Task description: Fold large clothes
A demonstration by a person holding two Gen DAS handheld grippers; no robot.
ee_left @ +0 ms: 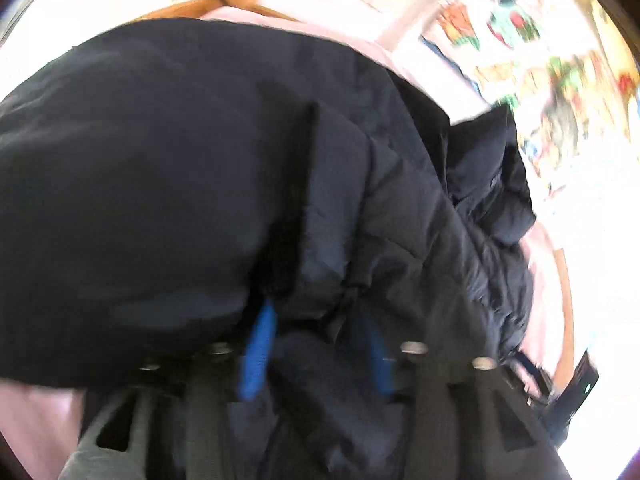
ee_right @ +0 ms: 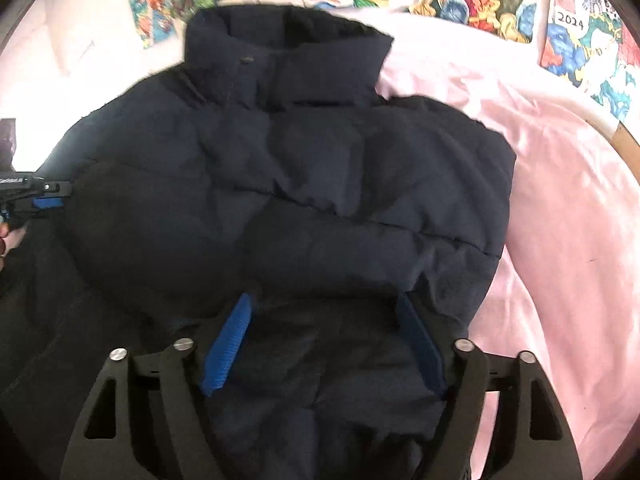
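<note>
Dark navy puffer jacket [ee_right: 288, 184] lies on a pink sheet [ee_right: 560, 208], collar [ee_right: 288, 52] at the far end, standing up; quilted body bulges toward the near edge, filling most of the right wrist view; sheet bare to the right of the jacket.

Right gripper [ee_right: 324, 344]: both blue-padded fingers [ee_right: 228, 344] spread wide, jacket fabric bunched between them at the near hem; pads sit against the cloth on either side, but a firm pinch is not evident; jaws wide apart.

Left gripper [ee_left: 316, 344]: view blurred; blue fingers [ee_left: 256, 352] partly buried in dark folds of the jacket [ee_left: 200, 180]; fabric fills the gap between them; whether it is clamped or merely pushed in, I cannot tell. The same gripper shows at the far left of the right wrist view [ee_right: 44, 196], at the jacket's left edge, touching it; fingers of the holding hand [ee_right: 8, 240] show at the frame edge.

Colourful patterned cloth [ee_right: 472, 0] beyond the collar at the far side; wooden rim [ee_left: 566, 300] beside the sheet at right in the left wrist view.
</note>
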